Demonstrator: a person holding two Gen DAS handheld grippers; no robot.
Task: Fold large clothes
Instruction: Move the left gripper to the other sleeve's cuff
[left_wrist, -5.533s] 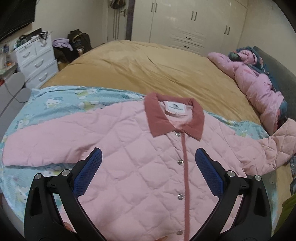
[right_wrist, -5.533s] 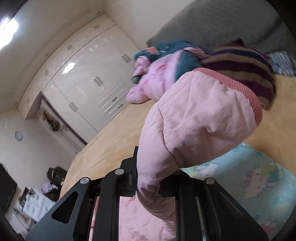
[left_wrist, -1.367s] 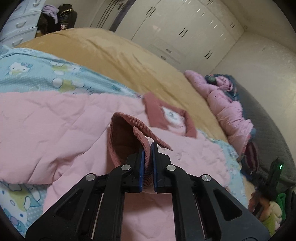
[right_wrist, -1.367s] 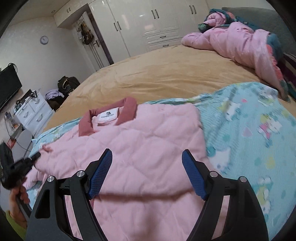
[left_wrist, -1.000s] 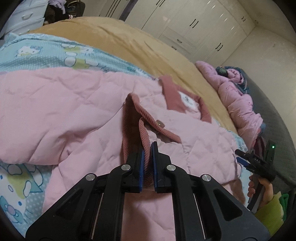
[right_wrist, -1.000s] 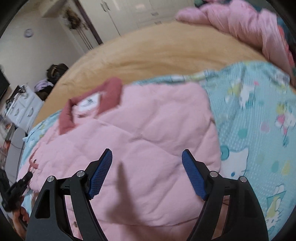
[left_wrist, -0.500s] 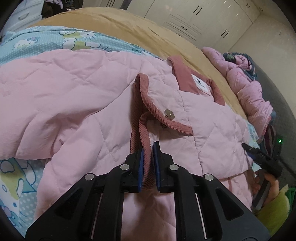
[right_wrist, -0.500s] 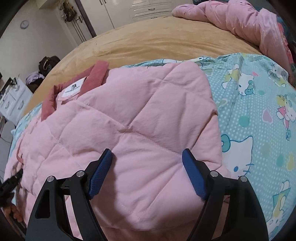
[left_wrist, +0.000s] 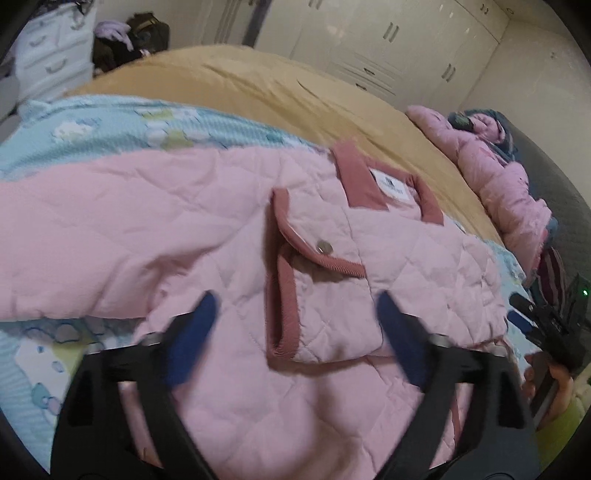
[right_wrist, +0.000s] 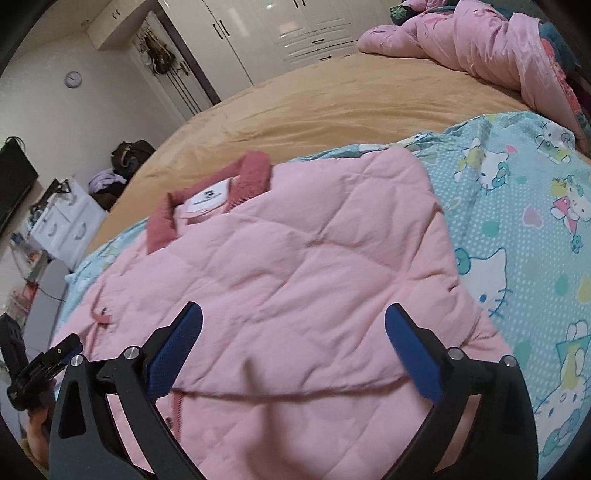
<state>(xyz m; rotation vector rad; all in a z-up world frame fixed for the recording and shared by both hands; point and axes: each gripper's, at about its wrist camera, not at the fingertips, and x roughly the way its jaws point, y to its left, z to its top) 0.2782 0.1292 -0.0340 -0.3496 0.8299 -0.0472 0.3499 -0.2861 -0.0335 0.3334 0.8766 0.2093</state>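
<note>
"Where is the pink quilted jacket (left_wrist: 229, 236)?"

"Flat on the bed (left_wrist: 258, 92), collar (left_wrist: 360, 177) far. Its cuff (left_wrist: 284, 288) lies between the left hand-held gripper (left_wrist: 295, 332)'s opening jaws, nearest. The right hand-held gripper (right_wrist: 295, 354) is opening too, holding nothing."

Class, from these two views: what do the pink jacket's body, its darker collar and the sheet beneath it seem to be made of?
Pink jacket: probably padded, matte woven fabric; diamond quilting seams puff up.
Collar: looks like ribbed corduroy or knit; fine ridges show.
Sheet: thin printed fabric, perhaps cotton; flat cartoon-cat print with dots.
</note>
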